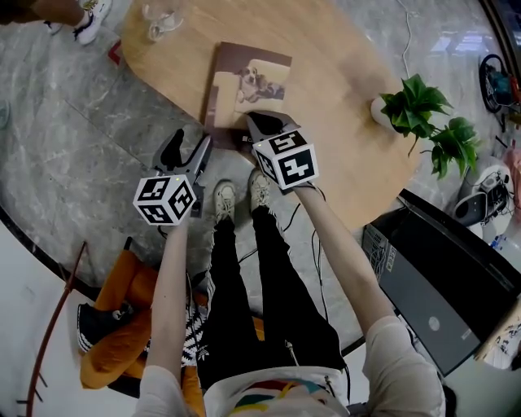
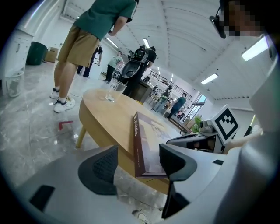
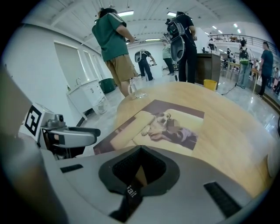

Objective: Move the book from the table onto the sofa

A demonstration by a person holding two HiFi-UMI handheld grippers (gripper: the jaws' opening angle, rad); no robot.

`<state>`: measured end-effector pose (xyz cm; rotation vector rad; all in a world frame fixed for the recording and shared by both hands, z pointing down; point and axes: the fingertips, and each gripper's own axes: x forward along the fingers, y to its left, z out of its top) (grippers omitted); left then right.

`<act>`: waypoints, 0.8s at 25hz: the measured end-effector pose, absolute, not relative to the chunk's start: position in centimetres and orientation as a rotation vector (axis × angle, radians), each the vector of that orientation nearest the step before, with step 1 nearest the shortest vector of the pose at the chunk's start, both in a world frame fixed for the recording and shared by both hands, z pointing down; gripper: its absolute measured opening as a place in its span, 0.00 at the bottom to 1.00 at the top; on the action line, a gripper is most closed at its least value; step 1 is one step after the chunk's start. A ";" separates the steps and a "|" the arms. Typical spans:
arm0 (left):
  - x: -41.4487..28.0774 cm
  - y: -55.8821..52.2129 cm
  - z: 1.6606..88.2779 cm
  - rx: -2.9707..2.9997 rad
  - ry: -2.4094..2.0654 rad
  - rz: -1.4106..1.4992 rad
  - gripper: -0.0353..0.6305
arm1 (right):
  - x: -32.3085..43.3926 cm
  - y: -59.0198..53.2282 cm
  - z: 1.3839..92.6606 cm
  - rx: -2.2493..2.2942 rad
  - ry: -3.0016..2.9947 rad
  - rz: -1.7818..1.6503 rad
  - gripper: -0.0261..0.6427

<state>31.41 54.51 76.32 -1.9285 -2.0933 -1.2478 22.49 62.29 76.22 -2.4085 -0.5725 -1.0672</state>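
Note:
The book (image 1: 252, 81), its cover showing a dog on a sofa, lies flat at the near edge of the oval wooden table (image 1: 350, 89). My right gripper (image 1: 269, 124) is shut, and its tips rest over the book's near edge. In the right gripper view the book (image 3: 170, 124) spreads out just beyond those closed tips (image 3: 140, 149). My left gripper (image 1: 187, 147) hangs off the table's edge, left of the book, and is open. In its own view the book's (image 2: 151, 135) near corner juts over the table edge, between and just beyond the two fingers (image 2: 98, 170); the pads do not touch it.
A drinking glass (image 1: 160, 18) stands at the far end of the table and a potted plant (image 1: 423, 110) at its right side. A person in a green shirt (image 2: 87, 48) stands beyond the table. An orange bundle (image 1: 122, 326) lies on the floor behind me, and a dark case (image 1: 440, 285) sits at right.

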 end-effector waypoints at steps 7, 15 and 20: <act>29.8 54.7 77.2 -1.850 -2.121 -1.343 0.47 | 21.7 59.9 76.3 -2.423 -0.490 -1.072 0.06; 28.9 54.1 79.4 -1.827 -2.098 -1.525 0.47 | 21.2 59.0 76.3 -2.433 -0.441 -1.067 0.06; 26.8 54.3 80.1 -1.689 -2.165 -1.715 0.47 | 21.2 59.0 76.4 -2.438 -0.426 -1.060 0.06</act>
